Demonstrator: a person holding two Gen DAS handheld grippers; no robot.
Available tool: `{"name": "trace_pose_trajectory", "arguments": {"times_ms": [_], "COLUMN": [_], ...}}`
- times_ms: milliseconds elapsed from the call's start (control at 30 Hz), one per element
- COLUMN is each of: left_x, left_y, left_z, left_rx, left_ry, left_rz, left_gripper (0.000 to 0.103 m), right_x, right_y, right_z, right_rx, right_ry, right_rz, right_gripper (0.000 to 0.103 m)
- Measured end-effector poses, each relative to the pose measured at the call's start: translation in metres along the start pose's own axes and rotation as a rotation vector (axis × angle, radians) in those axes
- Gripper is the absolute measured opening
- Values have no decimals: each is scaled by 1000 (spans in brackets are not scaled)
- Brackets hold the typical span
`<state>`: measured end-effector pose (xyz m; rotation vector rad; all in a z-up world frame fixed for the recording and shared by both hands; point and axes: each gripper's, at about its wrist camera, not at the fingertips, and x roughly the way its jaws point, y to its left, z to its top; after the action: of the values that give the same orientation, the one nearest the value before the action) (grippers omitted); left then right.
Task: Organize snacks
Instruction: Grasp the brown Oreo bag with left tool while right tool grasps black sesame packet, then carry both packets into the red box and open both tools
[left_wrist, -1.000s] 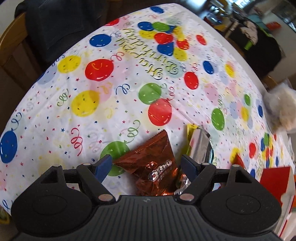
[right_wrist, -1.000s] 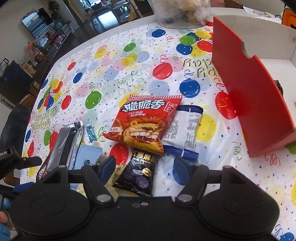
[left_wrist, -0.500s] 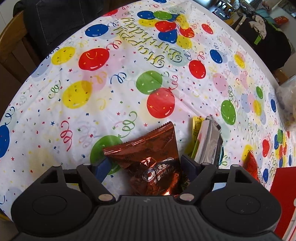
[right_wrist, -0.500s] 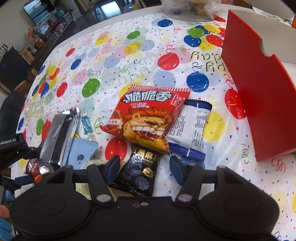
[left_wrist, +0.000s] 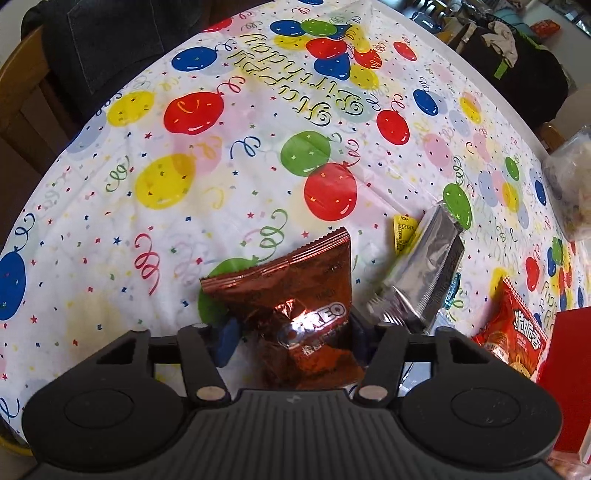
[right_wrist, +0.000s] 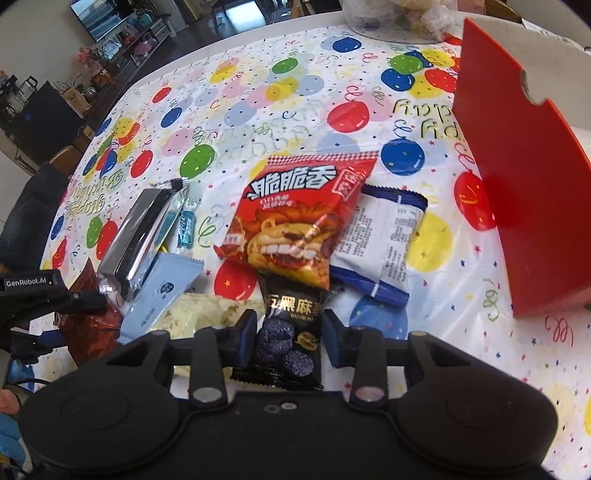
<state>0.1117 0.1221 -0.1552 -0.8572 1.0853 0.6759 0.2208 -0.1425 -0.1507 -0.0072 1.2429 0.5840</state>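
Note:
My left gripper (left_wrist: 291, 334) is shut on a brown foil Oreo packet (left_wrist: 295, 295), which stands up between the fingers above the table. My right gripper (right_wrist: 289, 336) is closed around a black snack packet (right_wrist: 290, 332) with dark berries printed on it. Ahead of it lie a red lion-print chip bag (right_wrist: 295, 225), a white and blue packet (right_wrist: 380, 243), a silver foil packet (right_wrist: 136, 236) and a pale blue sachet (right_wrist: 162, 291). The left gripper and the Oreo packet also show in the right wrist view (right_wrist: 88, 317).
An open red box (right_wrist: 517, 177) with a white inside stands at the right. A clear plastic bag of food (right_wrist: 399, 14) sits at the far table edge. The balloon tablecloth (left_wrist: 184, 177) covers a round table. Chairs stand beyond the edge.
The left gripper has narrowed onto the Oreo packet and lifted it. The right gripper has moved forward and closed onto the black packet.

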Motion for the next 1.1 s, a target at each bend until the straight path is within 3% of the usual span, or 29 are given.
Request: {"name": "trace_pose_trajectory", "arguments": {"times_ms": [100, 400, 567, 833, 1100], "left_x": [-3, -16, -38, -82, -112], "left_y": [6, 22, 24, -3, -55], "left_z": [-2, -11, -17, -24, -33], "left_rx": [-8, 29, 73, 200, 363], "left_ry": [7, -1, -33, -113, -189], "left_rz": [-16, -19, -63, -136, -183], "left_gripper": [47, 45, 45, 46, 46], "right_x": [-5, -31, -54, -93, -131], "right_y": [-4, -15, -18, -23, -30], "right_z": [-5, -17, -19, -17, -10], "right_rx": [-2, 20, 11, 7, -38], "right_ry": [0, -28, -65, -143, -249], "right_rz": [-3, 17, 36, 50, 28], "right_gripper": [32, 31, 31, 31, 31]}}
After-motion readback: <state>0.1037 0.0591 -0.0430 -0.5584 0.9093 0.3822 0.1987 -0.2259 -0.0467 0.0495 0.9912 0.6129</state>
